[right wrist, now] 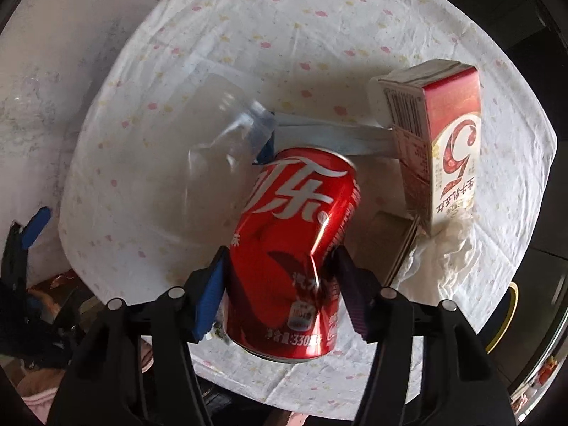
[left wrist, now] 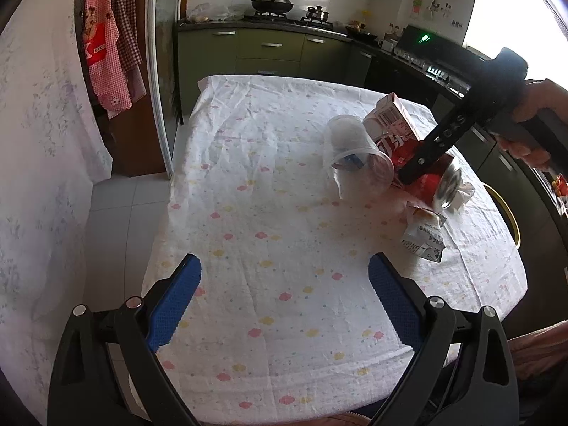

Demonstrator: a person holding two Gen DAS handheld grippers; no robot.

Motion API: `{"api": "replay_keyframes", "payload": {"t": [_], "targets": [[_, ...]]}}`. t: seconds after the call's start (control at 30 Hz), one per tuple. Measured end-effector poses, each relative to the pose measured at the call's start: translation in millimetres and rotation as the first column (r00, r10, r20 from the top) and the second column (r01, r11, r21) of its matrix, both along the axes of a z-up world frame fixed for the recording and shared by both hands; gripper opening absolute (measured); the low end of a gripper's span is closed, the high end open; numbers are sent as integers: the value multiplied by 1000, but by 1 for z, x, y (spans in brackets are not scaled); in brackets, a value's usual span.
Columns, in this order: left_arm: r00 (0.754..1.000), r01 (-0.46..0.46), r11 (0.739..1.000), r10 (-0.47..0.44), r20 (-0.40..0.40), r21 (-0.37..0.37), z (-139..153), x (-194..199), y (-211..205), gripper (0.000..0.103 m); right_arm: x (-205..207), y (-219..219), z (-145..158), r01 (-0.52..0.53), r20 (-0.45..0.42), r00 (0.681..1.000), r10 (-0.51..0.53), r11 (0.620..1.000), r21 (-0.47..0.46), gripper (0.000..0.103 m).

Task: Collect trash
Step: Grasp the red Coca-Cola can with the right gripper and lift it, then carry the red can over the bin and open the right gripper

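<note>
The counter (left wrist: 269, 213), draped in a flowered cloth, carries the trash near its far right edge. A red-and-white milk carton (right wrist: 451, 149) stands there. Beside it a clear plastic cup (left wrist: 355, 156) lies on its side with a blue-and-white wrapper inside. The right gripper (right wrist: 280, 284) has its fingers clenched on a dented red soda can (right wrist: 301, 248). The left gripper (left wrist: 284, 301) hovers with fingers released, holding nothing.

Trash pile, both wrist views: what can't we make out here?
- Red can: right wrist view, underside hidden by the can's own body and the right tongs clamped on its dented sides.
- Clear cup: blue item inside blurred by the plastic.
- Grey carton: left wrist view, print too small.
- Any bin: in neither view.
</note>
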State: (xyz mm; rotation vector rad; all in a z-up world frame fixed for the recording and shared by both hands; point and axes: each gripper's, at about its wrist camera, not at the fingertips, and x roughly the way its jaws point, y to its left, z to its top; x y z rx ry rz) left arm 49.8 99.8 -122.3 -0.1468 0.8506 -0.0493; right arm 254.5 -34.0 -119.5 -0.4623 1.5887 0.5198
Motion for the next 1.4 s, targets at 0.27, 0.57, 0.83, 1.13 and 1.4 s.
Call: {"api": "replay_keyframes", "payload": {"t": [0.27,0.57,0.83,1.13,1.4], "targets": [[1000,17,1000,-16,-16,12,-3,7,-9,94,-7,-21,28,-5,-11,1000,6,995,96,54],[998,38,999,-36,-43,31,-8,19,-21,94,-29,-54,57,18,-9,1000,-16,981,196,54],[996,51,997,-46,-71,63,-15,33,-33,94,-41,-98,93,55,-26,998,-50,949,310,54],[995,65,993,-58,-81,94,-11,38,-44,94,-53,-137,116,82,-9,996,-86,905,416,54],[995,85,990,-78,-67,108,-2,41,-56,94,-45,-273,125,316,54,923,-381,830,459,54]]}}
